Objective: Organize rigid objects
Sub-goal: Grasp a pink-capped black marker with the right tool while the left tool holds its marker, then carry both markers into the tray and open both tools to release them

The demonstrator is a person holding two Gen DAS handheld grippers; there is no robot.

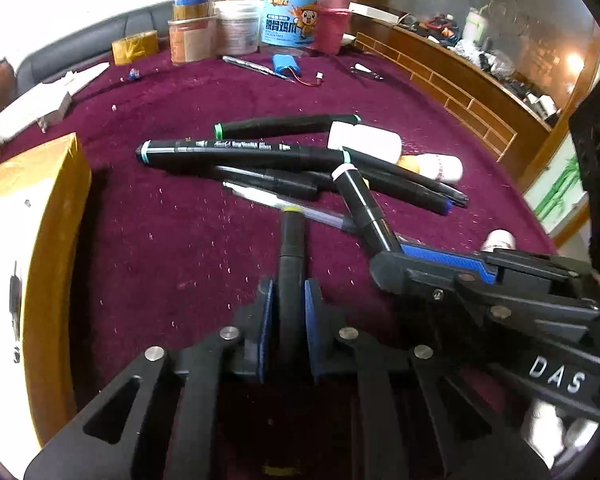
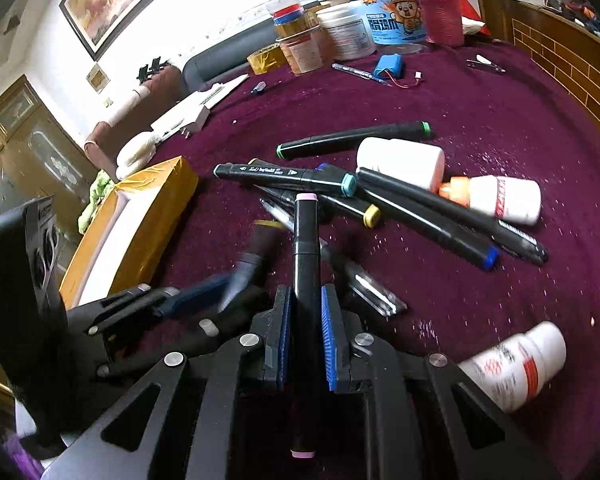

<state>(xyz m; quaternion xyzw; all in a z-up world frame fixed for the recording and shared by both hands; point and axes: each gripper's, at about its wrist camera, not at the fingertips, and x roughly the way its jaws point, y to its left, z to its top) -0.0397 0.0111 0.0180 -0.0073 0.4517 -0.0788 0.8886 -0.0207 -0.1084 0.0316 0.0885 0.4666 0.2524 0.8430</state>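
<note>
My left gripper (image 1: 290,300) is shut on a black marker with a yellow cap (image 1: 292,256), held just above the purple cloth. My right gripper (image 2: 306,312) is shut on a black marker with pink caps (image 2: 306,256); it also shows in the left wrist view (image 1: 364,204), at the right. Ahead lies a loose pile of markers and pens: a teal-capped marker (image 1: 220,152), a green-capped marker (image 1: 284,125), a blue-capped one (image 2: 432,226). Small white bottles (image 2: 402,160) lie beside the pile. A yellow-taped box (image 1: 32,240) stands at the left.
Jars, a blue-labelled tub (image 1: 290,12), a pink bottle (image 1: 334,20) and a tape roll (image 1: 134,46) stand at the far edge. A blue battery pack (image 1: 286,65) and a pen lie before them. Another white bottle (image 2: 516,364) lies at the near right. A wooden cabinet stands right.
</note>
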